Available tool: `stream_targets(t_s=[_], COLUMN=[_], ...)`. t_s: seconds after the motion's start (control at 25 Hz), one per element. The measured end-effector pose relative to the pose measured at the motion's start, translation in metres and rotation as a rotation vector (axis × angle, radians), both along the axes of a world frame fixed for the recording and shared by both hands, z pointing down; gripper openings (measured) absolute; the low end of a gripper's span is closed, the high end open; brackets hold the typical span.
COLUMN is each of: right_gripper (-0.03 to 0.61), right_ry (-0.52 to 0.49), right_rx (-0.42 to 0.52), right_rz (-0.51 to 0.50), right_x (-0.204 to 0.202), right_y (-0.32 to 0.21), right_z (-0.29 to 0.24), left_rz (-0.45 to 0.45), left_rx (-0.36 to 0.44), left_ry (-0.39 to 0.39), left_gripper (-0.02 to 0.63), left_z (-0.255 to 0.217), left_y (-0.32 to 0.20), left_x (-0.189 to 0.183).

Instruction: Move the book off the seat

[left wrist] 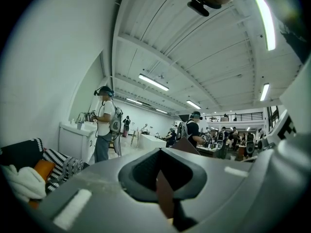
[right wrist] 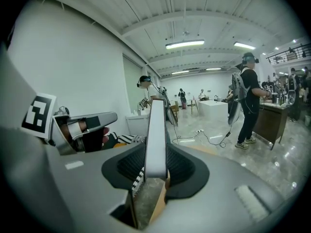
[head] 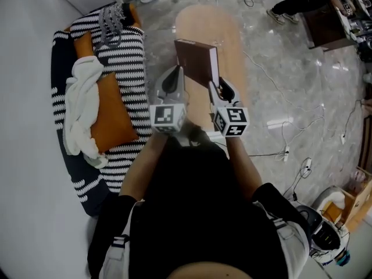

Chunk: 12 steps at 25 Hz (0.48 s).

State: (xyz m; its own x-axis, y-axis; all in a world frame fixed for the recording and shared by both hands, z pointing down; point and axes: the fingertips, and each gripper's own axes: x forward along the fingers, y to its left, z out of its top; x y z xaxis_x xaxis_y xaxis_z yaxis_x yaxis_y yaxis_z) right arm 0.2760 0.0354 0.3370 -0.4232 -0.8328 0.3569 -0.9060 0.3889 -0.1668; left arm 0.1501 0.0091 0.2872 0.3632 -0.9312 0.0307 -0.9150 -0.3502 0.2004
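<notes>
A brown hardcover book (head: 196,61) hangs upright in the air over a light wooden oval table (head: 226,34), held from both sides. My left gripper (head: 174,79) is shut on its left lower edge; in the left gripper view the cover shows as a thin brown sliver (left wrist: 165,193) between the jaws. My right gripper (head: 218,89) is shut on the right edge, and the right gripper view looks along the book's white page edge (right wrist: 156,130) clamped in the jaws. The seat, a sofa under a black-and-white striped throw (head: 125,57), lies to the left of the book.
An orange cushion (head: 107,112) and a crumpled white cloth (head: 81,97) lie on the sofa. Cables and a power strip (head: 286,153) trail over the marble floor at right. Other people (right wrist: 248,101) stand at counters further off in the room.
</notes>
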Motion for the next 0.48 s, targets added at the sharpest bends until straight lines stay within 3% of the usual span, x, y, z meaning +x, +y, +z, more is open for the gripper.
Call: stream_targets(t_s=[0.48], right_gripper=[0.143], right_ry=[-0.023], right_rx=[-0.070], right_rz=[0.055], right_x=[0.035], right_y=[0.005], right_z=[0.037], left_rz=[0.034], left_rx=[-0.069], left_ry=[-0.011], left_gripper=[0.003], left_z=[0.034], left_y=[-0.003], left_x=[0.031])
